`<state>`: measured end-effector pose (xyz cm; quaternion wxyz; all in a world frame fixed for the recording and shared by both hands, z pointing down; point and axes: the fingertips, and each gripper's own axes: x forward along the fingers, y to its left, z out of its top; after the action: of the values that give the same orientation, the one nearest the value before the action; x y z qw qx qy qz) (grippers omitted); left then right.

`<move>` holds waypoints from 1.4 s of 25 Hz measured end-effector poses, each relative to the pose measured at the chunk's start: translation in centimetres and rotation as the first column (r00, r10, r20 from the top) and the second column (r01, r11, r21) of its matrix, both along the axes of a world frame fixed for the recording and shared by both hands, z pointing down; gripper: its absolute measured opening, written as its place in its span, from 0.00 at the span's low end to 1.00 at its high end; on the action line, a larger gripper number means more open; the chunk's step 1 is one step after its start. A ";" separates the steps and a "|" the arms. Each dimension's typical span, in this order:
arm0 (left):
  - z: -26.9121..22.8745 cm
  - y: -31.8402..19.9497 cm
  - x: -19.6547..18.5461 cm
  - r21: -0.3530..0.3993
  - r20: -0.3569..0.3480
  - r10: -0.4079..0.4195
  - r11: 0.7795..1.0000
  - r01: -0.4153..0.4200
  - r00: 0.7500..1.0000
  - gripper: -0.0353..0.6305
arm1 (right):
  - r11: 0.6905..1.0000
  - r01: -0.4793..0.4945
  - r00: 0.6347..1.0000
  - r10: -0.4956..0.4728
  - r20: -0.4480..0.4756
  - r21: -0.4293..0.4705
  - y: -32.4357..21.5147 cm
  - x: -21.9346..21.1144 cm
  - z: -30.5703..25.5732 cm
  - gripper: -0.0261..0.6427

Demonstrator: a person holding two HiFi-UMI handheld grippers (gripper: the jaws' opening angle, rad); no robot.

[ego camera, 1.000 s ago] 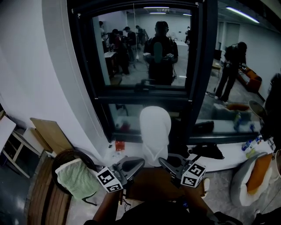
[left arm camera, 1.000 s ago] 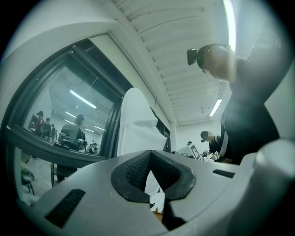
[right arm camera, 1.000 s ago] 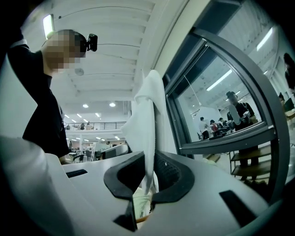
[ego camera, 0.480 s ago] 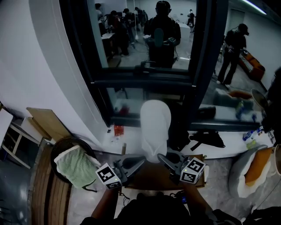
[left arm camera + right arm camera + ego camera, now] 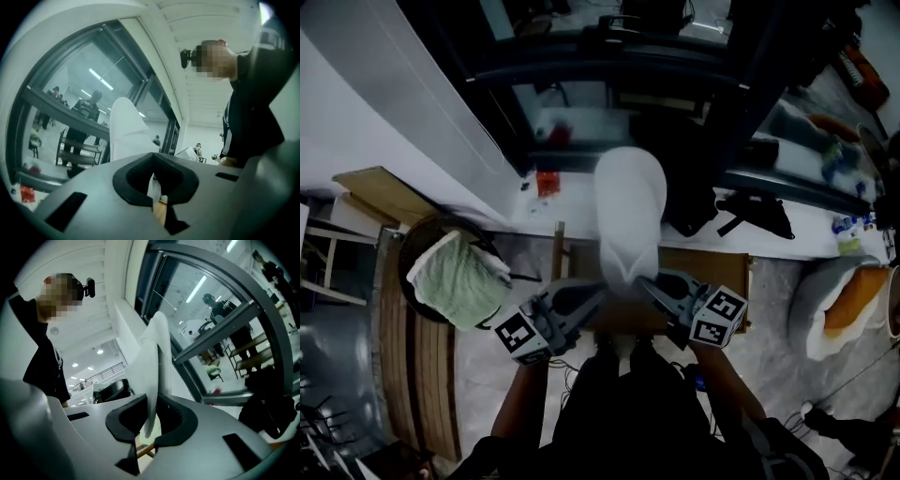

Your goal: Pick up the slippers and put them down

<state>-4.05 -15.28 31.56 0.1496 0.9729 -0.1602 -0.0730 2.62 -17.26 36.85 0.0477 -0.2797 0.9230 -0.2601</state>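
Note:
A white slipper [image 5: 630, 211] hangs upright at the middle of the head view, held by its lower end from both sides. My left gripper [image 5: 596, 291] is shut on its left edge and my right gripper [image 5: 645, 281] on its right edge. In the left gripper view the slipper [image 5: 125, 133] rises above the jaws, and the left gripper [image 5: 153, 186] pinches a thin white edge. In the right gripper view the slipper [image 5: 154, 352] stands tall, its lower edge nipped in the right gripper [image 5: 146, 426]. Whether it is one slipper or a pair pressed together I cannot tell.
A low wooden table [image 5: 712, 267] lies below the grippers. At the left a round stool bears a green cloth [image 5: 455, 277], beside wooden slats [image 5: 412, 375]. On the white ledge [image 5: 581, 202] lie a black bag [image 5: 755, 211] and a red item [image 5: 546, 180]. An orange-lined cushion [image 5: 844, 300] sits right.
Both grippers have sunk with the slipper and rolled a little. The head view has tipped down, so more floor and the wooden table show beneath them.

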 end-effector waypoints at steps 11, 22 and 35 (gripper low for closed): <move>15.7 4.0 -0.3 -0.339 0.024 -0.034 0.940 0.040 0.999 0.07 | 0.916 0.000 0.999 0.019 0.044 -0.402 2.9 0.3 17.2 0.12; 26.7 9.9 2.8 -0.520 0.037 0.020 0.854 0.002 0.999 0.07 | 0.784 0.042 0.998 -0.009 0.057 -0.620 7.6 -0.4 30.8 0.12; 30.4 11.5 2.0 -0.578 0.019 -0.009 0.815 0.018 1.000 0.07 | 0.722 0.005 0.998 -0.052 -0.046 -0.691 8.0 -0.6 34.4 0.12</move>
<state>-2.10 -3.76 61.92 0.4363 0.8809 -0.1830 -0.0147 1.97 -9.27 71.28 -0.0926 -0.2710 0.7650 -0.5768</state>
